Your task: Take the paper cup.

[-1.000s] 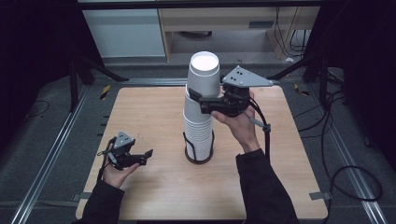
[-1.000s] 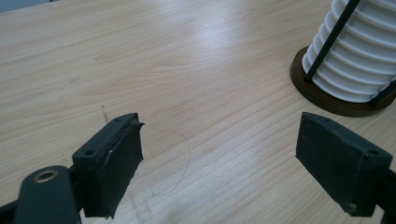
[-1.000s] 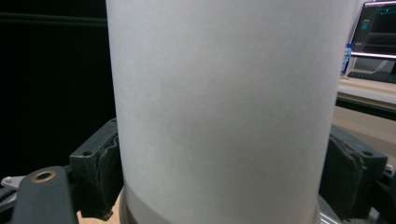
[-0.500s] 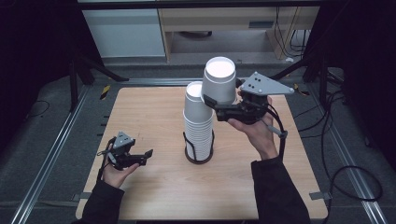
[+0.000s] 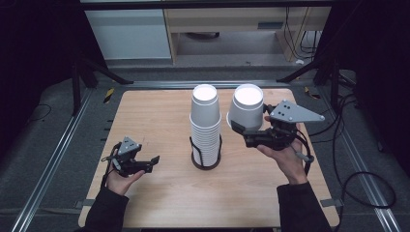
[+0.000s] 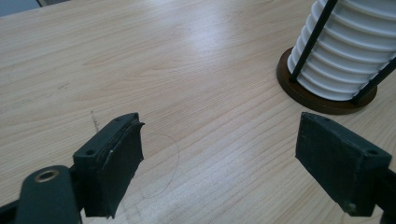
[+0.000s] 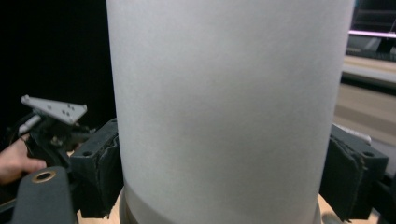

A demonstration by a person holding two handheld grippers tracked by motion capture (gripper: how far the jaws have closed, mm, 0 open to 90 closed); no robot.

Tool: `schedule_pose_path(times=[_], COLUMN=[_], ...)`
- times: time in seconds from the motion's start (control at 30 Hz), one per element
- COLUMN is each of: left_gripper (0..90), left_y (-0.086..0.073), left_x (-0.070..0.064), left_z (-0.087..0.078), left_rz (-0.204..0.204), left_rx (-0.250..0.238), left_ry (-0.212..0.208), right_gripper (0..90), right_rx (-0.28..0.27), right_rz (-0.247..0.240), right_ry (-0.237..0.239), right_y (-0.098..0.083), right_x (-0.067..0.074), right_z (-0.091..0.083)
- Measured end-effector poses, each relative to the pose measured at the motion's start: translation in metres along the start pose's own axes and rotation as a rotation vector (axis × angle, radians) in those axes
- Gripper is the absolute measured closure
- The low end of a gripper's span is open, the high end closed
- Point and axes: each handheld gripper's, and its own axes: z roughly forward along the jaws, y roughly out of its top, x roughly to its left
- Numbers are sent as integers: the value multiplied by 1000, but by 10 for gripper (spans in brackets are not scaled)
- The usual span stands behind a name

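High view: single white cup (image 5: 246,112) held upright in the air right of the cup stack (image 5: 206,126), clear of it, clamped low on its wall by the right gripper (image 5: 240,131), jaws closed against both sides as the right gripper view confirms. Stack sits in a dark wire holder (image 5: 206,159) at mid table (image 5: 159,121). Left gripper (image 5: 153,162) rests in the hand near the table's left front, jaws spread wide, holding nothing.
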Motion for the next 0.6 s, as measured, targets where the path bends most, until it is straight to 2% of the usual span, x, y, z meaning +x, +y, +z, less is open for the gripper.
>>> schedule_pose_path(times=[0.4, 0.6], left_gripper=[142, 142], left_y=[2, 2], left_x=[-7, -8], left_z=[0, -1], left_rz=[23, 28], left_rx=[6, 7], left_ry=[-26, -34], right_gripper=[148, 146], right_rx=[71, 111], right_rz=[54, 48], right_ry=[18, 24], right_y=[-47, -61], right_x=[-9, -10], right_z=[-15, -13])
